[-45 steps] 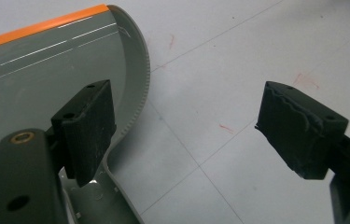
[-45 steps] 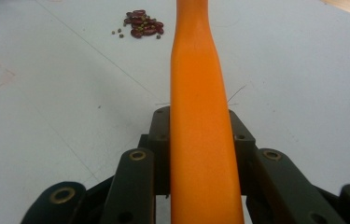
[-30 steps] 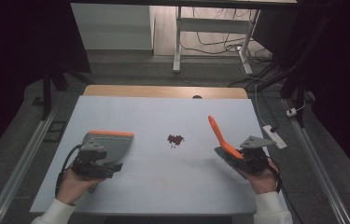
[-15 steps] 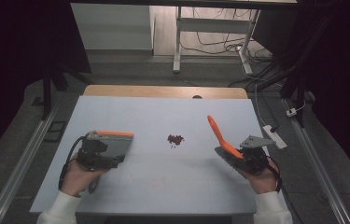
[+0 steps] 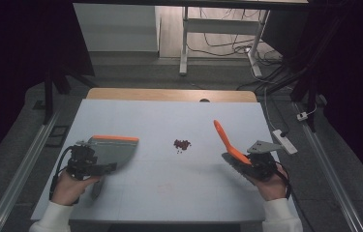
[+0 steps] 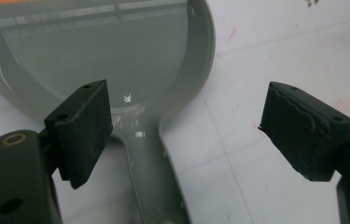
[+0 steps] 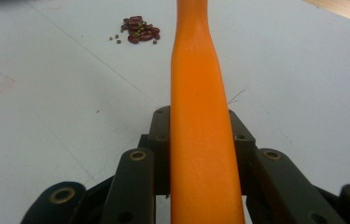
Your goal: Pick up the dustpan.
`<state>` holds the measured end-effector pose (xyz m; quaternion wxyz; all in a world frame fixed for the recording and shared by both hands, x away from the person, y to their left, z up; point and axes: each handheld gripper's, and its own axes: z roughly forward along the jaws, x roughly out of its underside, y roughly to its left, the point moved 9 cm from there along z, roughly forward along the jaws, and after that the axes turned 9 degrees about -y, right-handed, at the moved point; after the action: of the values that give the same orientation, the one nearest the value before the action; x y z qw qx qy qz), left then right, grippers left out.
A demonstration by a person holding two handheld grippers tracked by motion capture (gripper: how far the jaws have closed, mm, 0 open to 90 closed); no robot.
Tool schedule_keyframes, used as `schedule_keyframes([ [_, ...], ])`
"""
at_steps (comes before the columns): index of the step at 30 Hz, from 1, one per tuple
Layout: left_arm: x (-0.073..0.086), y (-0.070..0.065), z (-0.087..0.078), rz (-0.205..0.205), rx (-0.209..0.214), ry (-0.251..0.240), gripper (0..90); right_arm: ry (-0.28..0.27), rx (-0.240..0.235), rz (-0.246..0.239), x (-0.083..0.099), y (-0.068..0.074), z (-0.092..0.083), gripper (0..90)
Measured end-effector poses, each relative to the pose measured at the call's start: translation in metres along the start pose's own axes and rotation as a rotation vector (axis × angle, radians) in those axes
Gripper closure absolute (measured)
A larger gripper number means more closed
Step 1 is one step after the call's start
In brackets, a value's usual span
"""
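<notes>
A grey dustpan (image 5: 116,151) with an orange front lip lies on the white table at the left. My left gripper (image 5: 102,167) hovers at its handle end. In the left gripper view the left gripper (image 6: 186,135) has just been opening. The dustpan's handle (image 6: 156,168) lies between and below the jaws, close to the left pad, and neither pad presses on it. My right gripper (image 5: 245,163) is shut on an orange brush handle (image 7: 199,93), which slants up and to the left (image 5: 225,137). A small pile of red beans (image 5: 182,144) (image 7: 140,29) lies mid-table between the two tools.
The table (image 5: 169,188) has a wooden strip (image 5: 169,94) along its far edge. A white power strip (image 5: 284,141) lies at the right edge beside my right hand. Faint red marks (image 5: 164,186) show on the table near the front.
My left hand has shifted a little to the left, and the left jaws stand wider. The dustpan now sits slightly lower in the high view. The right hand and brush have kept still.
</notes>
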<state>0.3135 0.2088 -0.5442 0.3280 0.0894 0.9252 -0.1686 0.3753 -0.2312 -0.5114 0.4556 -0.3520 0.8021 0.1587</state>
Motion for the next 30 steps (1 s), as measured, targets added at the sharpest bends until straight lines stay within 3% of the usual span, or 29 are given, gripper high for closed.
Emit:
schedule_keyframes([
  [5, 0.012, 0.005, 0.003, -0.029, -0.016, 0.035, 16.5, 0.004, -0.007, -0.005, 0.001, 0.001, 0.002, 70.0],
  [13, 0.028, 0.011, 0.008, -0.040, -0.037, 0.113, 16.5, 0.020, -0.017, -0.010, 0.004, 0.003, 0.006, 70.1],
  [19, 0.033, 0.018, 0.015, -0.061, -0.056, 0.114, 15.3, 0.023, -0.018, -0.017, 0.004, 0.004, 0.007, 70.0],
  [30, 0.038, 0.021, 0.032, -0.099, -0.041, 0.107, 21.1, 0.024, -0.018, -0.008, 0.005, 0.004, 0.008, 70.0],
])
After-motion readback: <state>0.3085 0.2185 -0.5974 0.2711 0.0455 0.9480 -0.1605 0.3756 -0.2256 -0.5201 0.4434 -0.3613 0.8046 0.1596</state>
